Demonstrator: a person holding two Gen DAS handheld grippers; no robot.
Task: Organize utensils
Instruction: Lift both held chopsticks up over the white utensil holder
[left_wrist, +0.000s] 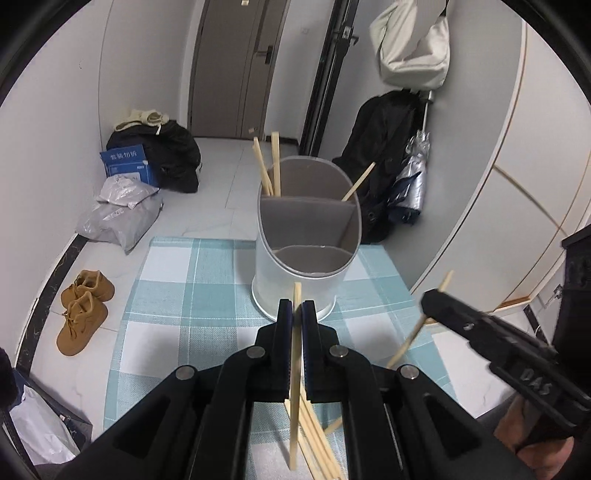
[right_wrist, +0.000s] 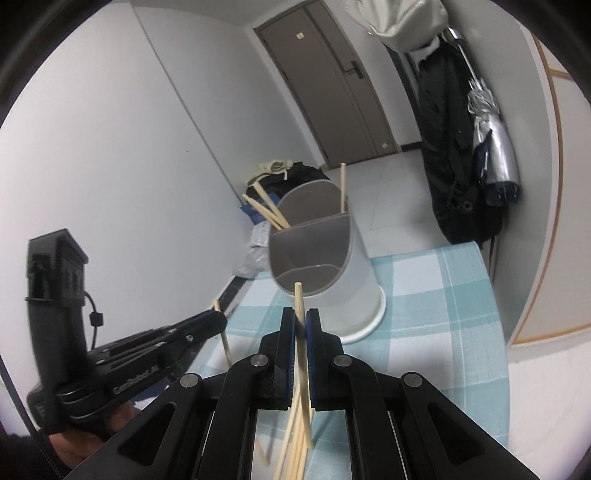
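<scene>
Left wrist view: the black left gripper (left_wrist: 296, 308) is seen with its blue-padded fingers (left_wrist: 285, 332) clenched on a pale wooden chopstick (left_wrist: 294, 373), which stands nearly upright between them, its tip poking just above the fingertips and its lower end hanging over a loose bundle of pale wooden chopsticks (left_wrist: 317, 439) lying on the bench. The bench is covered by a teal-and-white checked cloth (left_wrist: 173, 295). Beyond the fingers, on the cloth, a white oval utensil holder with grey inner dividers (left_wrist: 306, 236) is set upright; three chopsticks are leaned in its far compartment, two at the left side and one at the right, while the nearer compartments look bare. At the right edge, the black right gripper (left_wrist: 430, 297) is seen from the side, clamped on a second pale wooden chopstick (left_wrist: 417, 328) that is tilted, its upper end toward the holder. Right wrist view: the same right gripper (right_wrist: 301, 317) is shown with its fingers (right_wrist: 288, 343) closed on that stick (right_wrist: 302, 350), and the left gripper (right_wrist: 218, 319) appears at the left, gripping its own stick (right_wrist: 224, 336). A pair of tan suede boots (left_wrist: 83, 310) is set on the tiled floor (left_wrist: 221, 177) beside the bench.
</scene>
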